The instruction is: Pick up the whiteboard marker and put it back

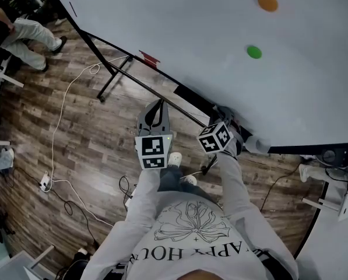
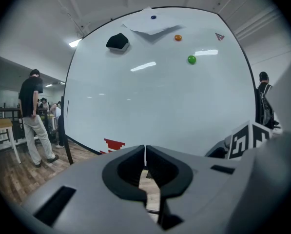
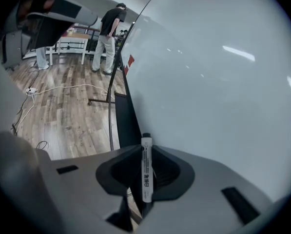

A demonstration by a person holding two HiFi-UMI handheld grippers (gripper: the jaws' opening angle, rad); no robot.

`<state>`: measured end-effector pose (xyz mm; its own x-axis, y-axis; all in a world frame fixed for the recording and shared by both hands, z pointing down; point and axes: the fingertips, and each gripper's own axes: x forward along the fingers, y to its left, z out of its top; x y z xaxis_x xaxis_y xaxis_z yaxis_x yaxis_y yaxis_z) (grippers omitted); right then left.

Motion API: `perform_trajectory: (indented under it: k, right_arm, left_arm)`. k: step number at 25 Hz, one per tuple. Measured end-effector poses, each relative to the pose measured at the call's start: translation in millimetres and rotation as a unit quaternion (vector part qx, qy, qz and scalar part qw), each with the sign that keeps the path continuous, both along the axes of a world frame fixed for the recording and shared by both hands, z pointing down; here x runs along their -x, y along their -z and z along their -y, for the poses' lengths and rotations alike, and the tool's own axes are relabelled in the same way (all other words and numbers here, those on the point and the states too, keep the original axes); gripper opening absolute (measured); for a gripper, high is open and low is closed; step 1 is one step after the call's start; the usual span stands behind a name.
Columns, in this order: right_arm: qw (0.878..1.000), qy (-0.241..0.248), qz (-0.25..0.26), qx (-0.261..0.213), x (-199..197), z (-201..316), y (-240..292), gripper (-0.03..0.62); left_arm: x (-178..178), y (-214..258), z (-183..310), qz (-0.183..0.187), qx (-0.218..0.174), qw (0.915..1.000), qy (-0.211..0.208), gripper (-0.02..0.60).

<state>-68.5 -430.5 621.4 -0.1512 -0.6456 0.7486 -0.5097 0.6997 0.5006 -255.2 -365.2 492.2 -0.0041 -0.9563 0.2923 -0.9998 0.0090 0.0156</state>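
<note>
A white whiteboard marker point(image 3: 146, 169) with a dark tip stands lengthwise between the jaws of my right gripper point(image 3: 145, 152), which is shut on it. The tip points toward the black tray point(image 3: 123, 116) along the lower edge of the whiteboard point(image 3: 223, 91). In the head view the right gripper point(image 1: 226, 114) sits at that tray point(image 1: 191, 101), and the marker is hidden behind it. My left gripper point(image 1: 155, 105) hangs beside it over the floor. Its jaws point(image 2: 145, 152) are shut with nothing between them and face the whiteboard point(image 2: 160, 101).
An orange magnet point(image 1: 267, 2) and a green magnet point(image 1: 254, 52) stick to the board, along with a black eraser point(image 2: 118, 41). A red item point(image 1: 149, 58) lies on the tray. A white cable point(image 1: 57, 133) and the board's stand leg point(image 1: 112, 74) cross the wood floor. A person point(image 1: 22, 34) stands at far left.
</note>
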Motion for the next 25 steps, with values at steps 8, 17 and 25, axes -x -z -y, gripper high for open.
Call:
perform_trajectory:
  k: [8,17,25]
  right_arm:
    - [0.987,-0.054,0.148,-0.041,-7,-11,51,0.064]
    - [0.942,-0.081,0.305,-0.114,-29,-29,139,0.064]
    - [0.912,-0.089,0.361,-0.172,-65,-43,193,0.065]
  left_arm:
    - [-18,23,-4,0.004,-0.023,0.9997,-0.010,0.011]
    - [-51,61,-5,0.009,-0.065,0.9973,-0.031,0.011]
    - [-95,84,-5,0.004,-0.090,0.9938,-0.065,0.011]
